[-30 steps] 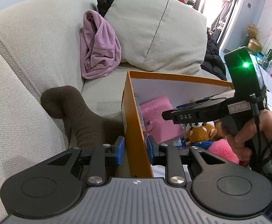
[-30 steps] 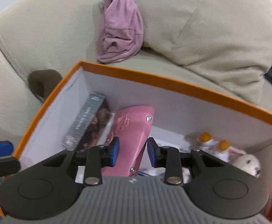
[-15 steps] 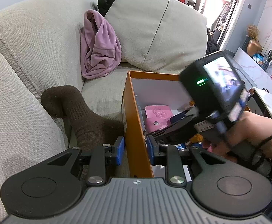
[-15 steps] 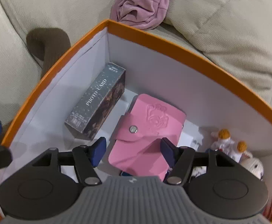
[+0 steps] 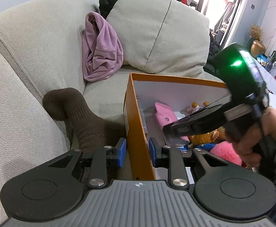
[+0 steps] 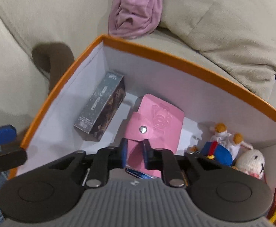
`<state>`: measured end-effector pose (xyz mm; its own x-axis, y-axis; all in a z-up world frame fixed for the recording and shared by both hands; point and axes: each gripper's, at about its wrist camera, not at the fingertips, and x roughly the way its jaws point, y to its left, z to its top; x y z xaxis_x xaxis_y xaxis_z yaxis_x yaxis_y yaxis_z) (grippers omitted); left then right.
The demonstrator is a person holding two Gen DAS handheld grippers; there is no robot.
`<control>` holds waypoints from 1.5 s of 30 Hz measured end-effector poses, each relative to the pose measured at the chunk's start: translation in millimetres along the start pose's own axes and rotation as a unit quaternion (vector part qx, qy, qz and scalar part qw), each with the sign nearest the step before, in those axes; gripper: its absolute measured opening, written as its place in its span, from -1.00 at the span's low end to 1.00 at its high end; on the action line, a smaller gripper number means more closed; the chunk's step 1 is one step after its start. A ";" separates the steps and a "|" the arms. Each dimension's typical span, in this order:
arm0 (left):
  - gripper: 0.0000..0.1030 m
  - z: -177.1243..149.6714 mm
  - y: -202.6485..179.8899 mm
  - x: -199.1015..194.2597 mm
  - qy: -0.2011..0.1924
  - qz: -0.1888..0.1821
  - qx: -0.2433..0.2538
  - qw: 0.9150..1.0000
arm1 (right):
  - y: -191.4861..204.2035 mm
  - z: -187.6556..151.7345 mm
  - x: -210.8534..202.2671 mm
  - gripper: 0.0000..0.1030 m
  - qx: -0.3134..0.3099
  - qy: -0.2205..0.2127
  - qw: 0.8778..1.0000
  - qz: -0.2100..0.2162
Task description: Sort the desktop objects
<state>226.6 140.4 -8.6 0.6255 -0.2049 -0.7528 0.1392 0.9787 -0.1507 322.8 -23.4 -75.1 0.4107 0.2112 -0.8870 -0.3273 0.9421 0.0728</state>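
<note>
Left tongs [image 5: 137, 152] pinch the orange box [image 5: 136, 132] wall; right tongs [image 6: 134, 154] are closing, empty, their arms hiding the pink wallet's [image 6: 157, 121] near end.

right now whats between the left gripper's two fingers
The orange box's near side wall: the left gripper straddles it, one blue finger outside toward the brown sock, the other inside the box. The left wrist view shows this.
</note>
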 end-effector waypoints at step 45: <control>-0.44 4.3 -16.1 -22.7 -0.027 0.008 0.010 1.000 | 16.2 -22.7 -57.3 -0.06 -0.058 -0.151 0.984 0.076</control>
<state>213.5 129.2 13.7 0.6678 -0.1908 -0.7195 0.1437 0.9814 -0.1269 274.6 -26.2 -33.5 0.5782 0.4313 -0.6925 -0.4916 0.8616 0.1262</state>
